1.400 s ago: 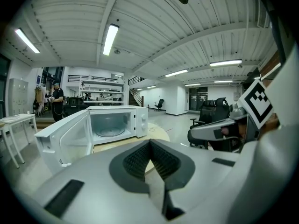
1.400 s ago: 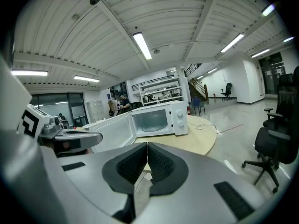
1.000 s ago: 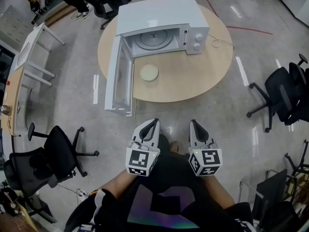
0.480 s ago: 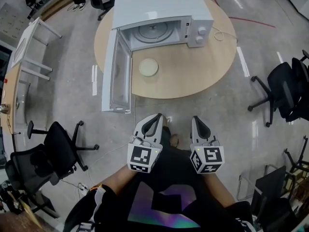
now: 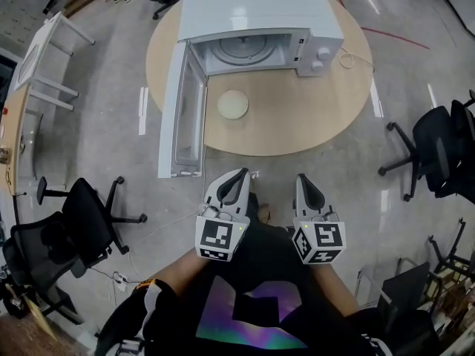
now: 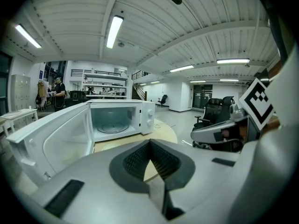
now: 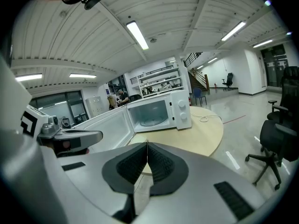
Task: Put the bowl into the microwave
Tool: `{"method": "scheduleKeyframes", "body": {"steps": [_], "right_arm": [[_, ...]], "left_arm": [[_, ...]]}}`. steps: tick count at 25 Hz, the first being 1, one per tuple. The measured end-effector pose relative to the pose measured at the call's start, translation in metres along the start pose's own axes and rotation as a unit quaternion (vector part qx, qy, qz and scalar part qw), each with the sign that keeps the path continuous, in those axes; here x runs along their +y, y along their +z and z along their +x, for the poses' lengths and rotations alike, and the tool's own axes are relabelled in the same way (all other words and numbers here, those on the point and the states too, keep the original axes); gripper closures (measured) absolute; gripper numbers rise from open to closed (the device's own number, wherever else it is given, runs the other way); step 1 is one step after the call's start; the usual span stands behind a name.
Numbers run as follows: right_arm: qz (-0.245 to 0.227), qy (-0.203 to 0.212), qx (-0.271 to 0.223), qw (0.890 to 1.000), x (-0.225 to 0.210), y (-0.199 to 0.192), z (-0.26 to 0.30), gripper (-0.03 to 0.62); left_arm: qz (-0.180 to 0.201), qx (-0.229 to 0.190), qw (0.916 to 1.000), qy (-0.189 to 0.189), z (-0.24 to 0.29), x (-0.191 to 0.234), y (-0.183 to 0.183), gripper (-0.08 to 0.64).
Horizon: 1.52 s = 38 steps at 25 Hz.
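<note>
A pale shallow bowl (image 5: 233, 104) rests on the round wooden table (image 5: 297, 117), just in front of the white microwave (image 5: 256, 21). The microwave's door (image 5: 182, 113) hangs wide open to the left, and the glass turntable (image 5: 241, 49) inside is bare. Both grippers are held close to the person's body, short of the table's near edge. My left gripper (image 5: 241, 173) (image 6: 150, 142) is shut with nothing in it. My right gripper (image 5: 302, 177) (image 7: 147, 143) is also shut and empty. Both point toward the microwave (image 6: 119, 120) (image 7: 159, 112).
The open door reaches past the table's left edge. A white cable (image 5: 355, 56) lies on the table to the right of the microwave. Black office chairs stand at lower left (image 5: 82, 221) and right (image 5: 438, 147). A white desk (image 5: 44, 58) stands far left.
The view has shifted a little, so the table and microwave sit slightly more to the right and lower. Both grippers stay shut in front of the body.
</note>
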State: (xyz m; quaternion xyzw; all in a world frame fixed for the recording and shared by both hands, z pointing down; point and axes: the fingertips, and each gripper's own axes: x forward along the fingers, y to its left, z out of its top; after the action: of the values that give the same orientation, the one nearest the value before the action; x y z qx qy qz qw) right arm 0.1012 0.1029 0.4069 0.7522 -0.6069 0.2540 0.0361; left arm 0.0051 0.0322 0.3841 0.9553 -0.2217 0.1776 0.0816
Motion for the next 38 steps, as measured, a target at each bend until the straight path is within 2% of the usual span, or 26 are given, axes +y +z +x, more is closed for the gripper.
{"method": "scheduleKeyframes", "body": {"steps": [12, 30, 38], "right_arm": [[-0.013, -0.001, 0.015, 1.0, -0.006, 0.026, 0.034, 0.575], [-0.049, -0.012, 0.037, 0.998, 0.004, 0.045, 0.071, 0.577], [-0.062, -0.012, 0.033, 0.997, 0.015, 0.061, 0.089, 0.575]], "left_arm": [[-0.03, -0.005, 0.9995, 0.011, 0.029, 0.031, 0.015, 0.515], [-0.059, -0.018, 0.9981, -0.004, 0.051, 0.065, 0.017, 0.515], [-0.06, -0.029, 0.9977, -0.011, 0.058, 0.079, 0.028, 0.515]]}}
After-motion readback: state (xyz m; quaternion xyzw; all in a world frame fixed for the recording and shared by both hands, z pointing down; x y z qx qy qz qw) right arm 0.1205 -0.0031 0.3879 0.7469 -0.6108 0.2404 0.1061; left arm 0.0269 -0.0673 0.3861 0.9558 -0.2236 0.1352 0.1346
